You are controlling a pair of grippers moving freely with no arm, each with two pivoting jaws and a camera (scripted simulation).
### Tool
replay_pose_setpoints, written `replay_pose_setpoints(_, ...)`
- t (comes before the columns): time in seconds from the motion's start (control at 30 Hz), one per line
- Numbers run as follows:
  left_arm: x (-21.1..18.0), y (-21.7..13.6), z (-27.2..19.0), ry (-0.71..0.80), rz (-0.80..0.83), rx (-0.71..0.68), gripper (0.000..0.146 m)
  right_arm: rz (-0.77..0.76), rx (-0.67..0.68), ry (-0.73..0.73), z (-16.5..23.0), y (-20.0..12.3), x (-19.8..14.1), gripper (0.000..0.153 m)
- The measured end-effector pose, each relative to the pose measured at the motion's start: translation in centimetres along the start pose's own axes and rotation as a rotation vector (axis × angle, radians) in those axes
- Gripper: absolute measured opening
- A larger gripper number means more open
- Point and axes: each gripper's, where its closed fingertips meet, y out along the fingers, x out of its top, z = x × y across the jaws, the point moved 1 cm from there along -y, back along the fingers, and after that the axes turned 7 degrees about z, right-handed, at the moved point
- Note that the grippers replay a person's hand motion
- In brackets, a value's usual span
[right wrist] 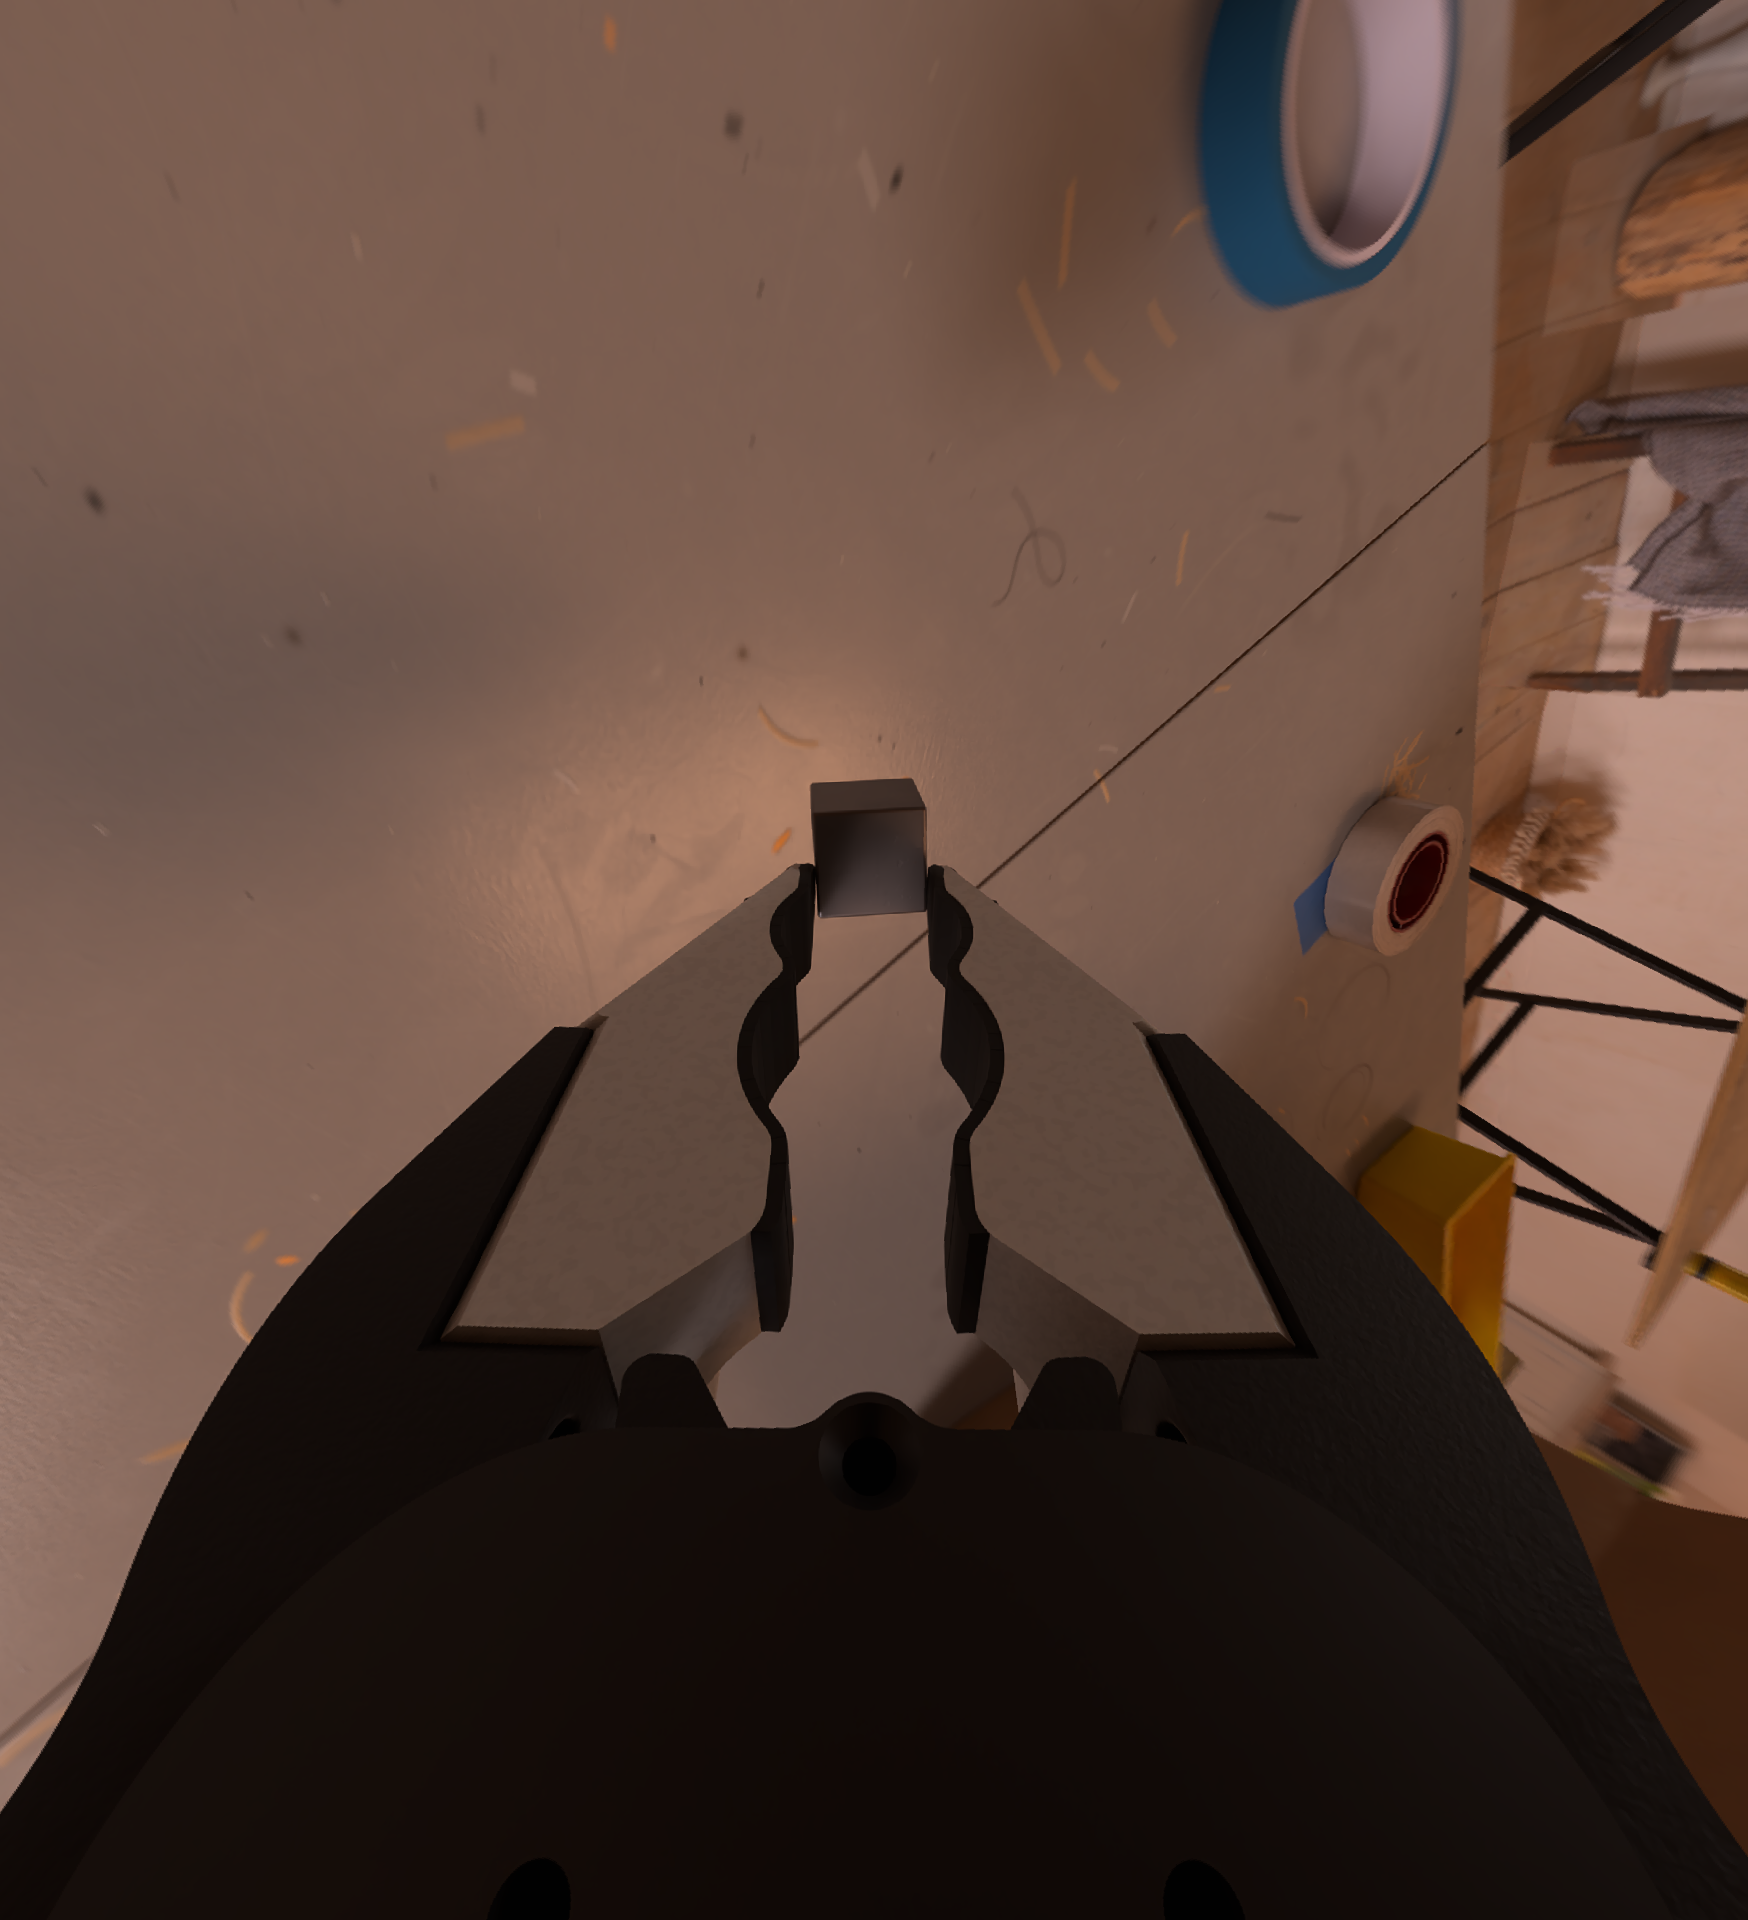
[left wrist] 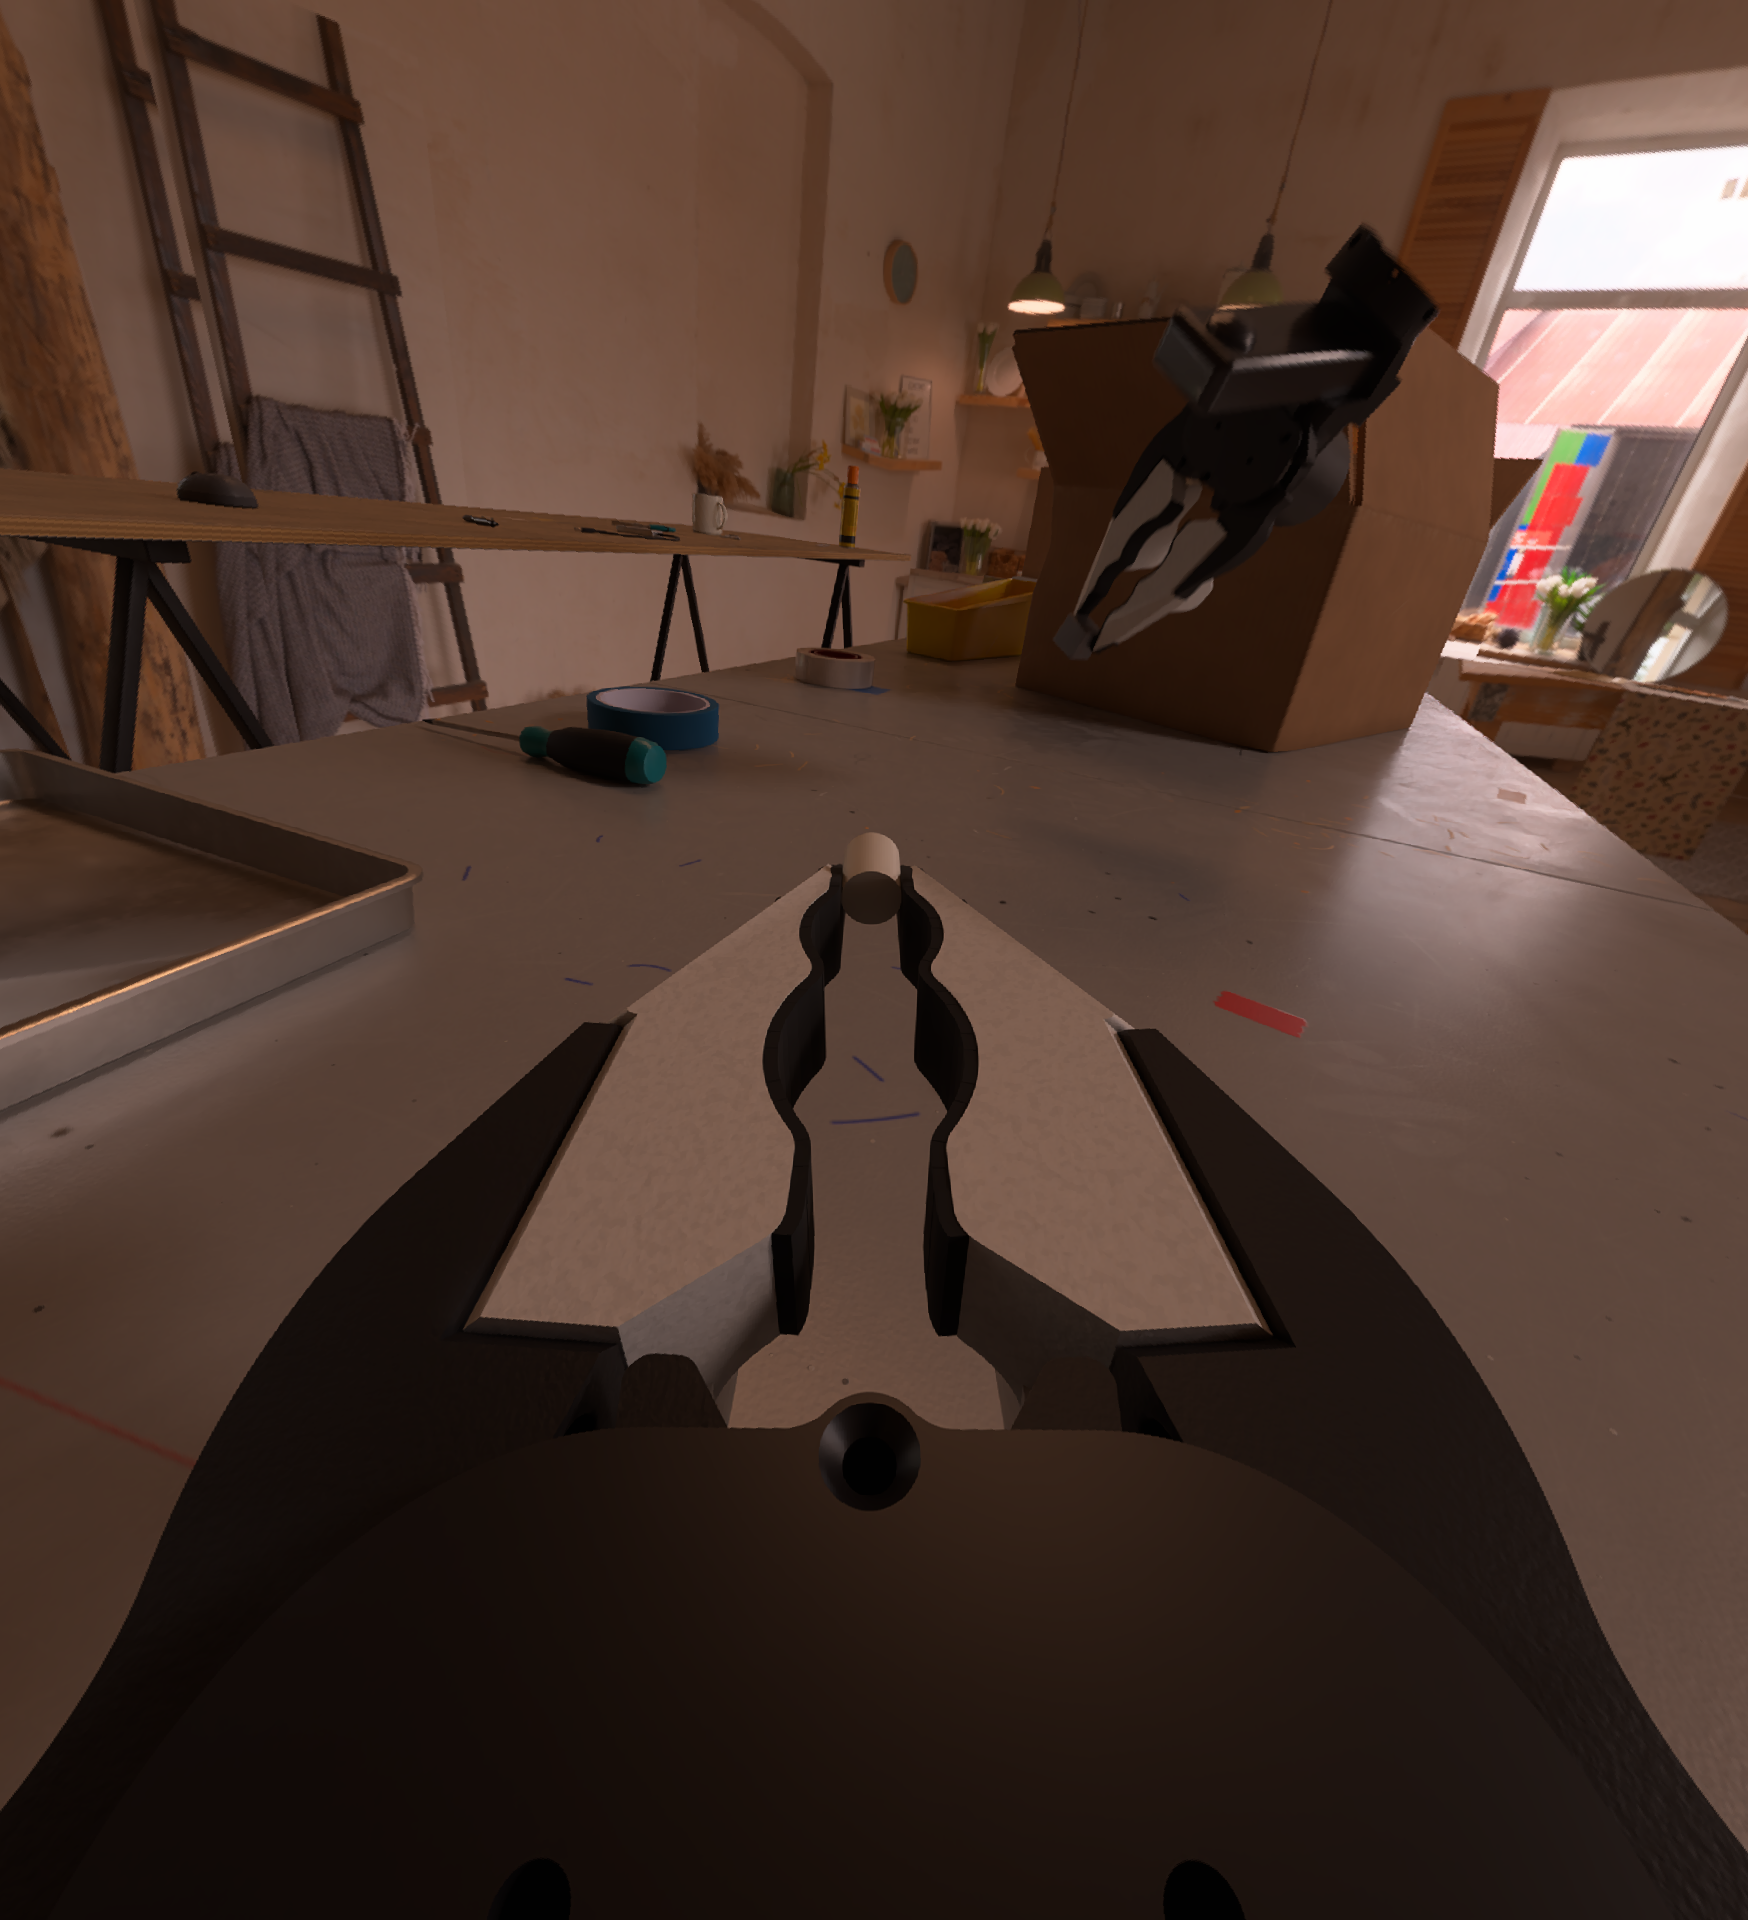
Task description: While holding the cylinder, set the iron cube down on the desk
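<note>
My left gripper (left wrist: 870,883) is shut on a small white cylinder (left wrist: 871,876) at its fingertips, low over the grey desk (left wrist: 1265,1039). My right gripper (right wrist: 868,888) is shut on a dark grey iron cube (right wrist: 868,847) and holds it above the desk (right wrist: 434,623), pointing down at it. In the left wrist view the right gripper (left wrist: 1093,634) hangs in the air at the far right, tilted down to the left, in front of a cardboard box (left wrist: 1285,582); the cube is hard to make out there.
A metal tray (left wrist: 122,935) lies at the left. A screwdriver (left wrist: 589,750), blue tape roll (left wrist: 654,717) (right wrist: 1317,145) and silver tape roll (left wrist: 835,666) (right wrist: 1395,888) lie farther back. A yellow bin (left wrist: 965,618) (right wrist: 1441,1216) stands by the box. A red tape strip (left wrist: 1259,1013) is on the desk.
</note>
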Motion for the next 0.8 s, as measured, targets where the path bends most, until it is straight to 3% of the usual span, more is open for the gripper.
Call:
replay_pose_setpoints(0.23,-0.1,0.2,-0.1,0.011,0.018,0.001,0.009,-0.158,0.050,0.150,-2.0,-6.1,1.3,0.021)
replay_pose_setpoints(0.37,-0.1,0.1,-0.1,0.005,0.012,-0.001,0.009,-0.181,0.053,0.146,-3.1,-8.8,1.0,0.021)
replay_pose_setpoints(0.57,-0.1,0.1,-0.1,0.010,0.010,-0.002,0.009,-0.516,-0.010,0.240,-5.6,-14.8,3.9,0.021)
replay_pose_setpoints(0.7,-0.1,0.0,-0.1,0.010,0.006,-0.003,0.009,-0.702,-0.091,0.332,-6.9,-16.2,5.1,0.021)
replay_pose_setpoints(0.8,0.0,0.0,-0.1,0.008,-0.001,-0.005,0.009,-0.837,-0.243,0.428,-7.4,-14.7,4.8,0.021)
